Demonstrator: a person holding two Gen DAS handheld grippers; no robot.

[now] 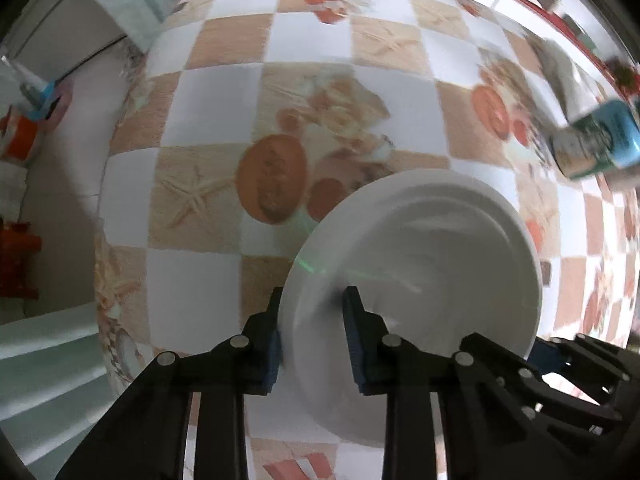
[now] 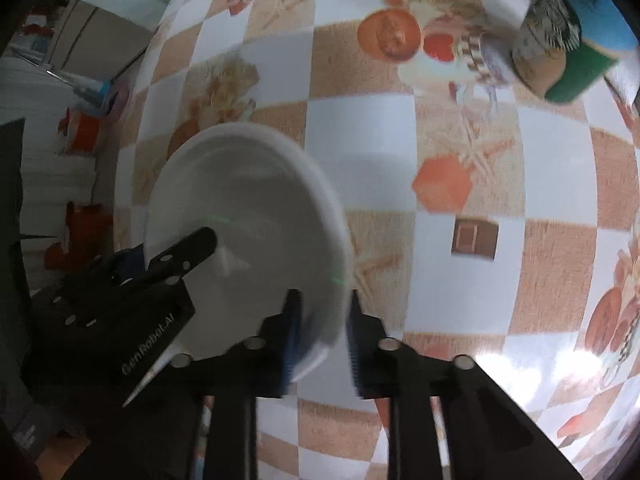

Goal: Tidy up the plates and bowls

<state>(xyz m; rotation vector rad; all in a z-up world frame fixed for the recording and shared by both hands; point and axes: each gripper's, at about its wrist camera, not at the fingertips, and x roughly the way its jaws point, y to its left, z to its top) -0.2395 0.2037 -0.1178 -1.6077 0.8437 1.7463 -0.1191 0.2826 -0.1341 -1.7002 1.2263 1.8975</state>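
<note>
We count one white bowl (image 1: 416, 264) (image 2: 248, 216), one box with a coffee logo (image 1: 596, 140) (image 2: 568, 40) — both on one checked table (image 1: 208, 272) (image 2: 360, 152) — and two grippers (image 1: 314, 300) (image 2: 322, 312).

A home dining spot: a table (image 1: 224, 80) under a checked seashell-print oilcloth, a coffee can (image 2: 548, 52) on it, pale floor (image 1: 68, 184) and household clutter (image 1: 24, 132) beside it.

My right gripper (image 2: 322, 332) straddles the near rim of the white bowl (image 2: 244, 216) — one finger inside, one outside, the rim between them. My left gripper (image 2: 188, 248) reaches over its far-left rim. Beneath lies the checkered tablecloth (image 2: 360, 136) — a tin (image 2: 556, 36) sits top right.
</note>
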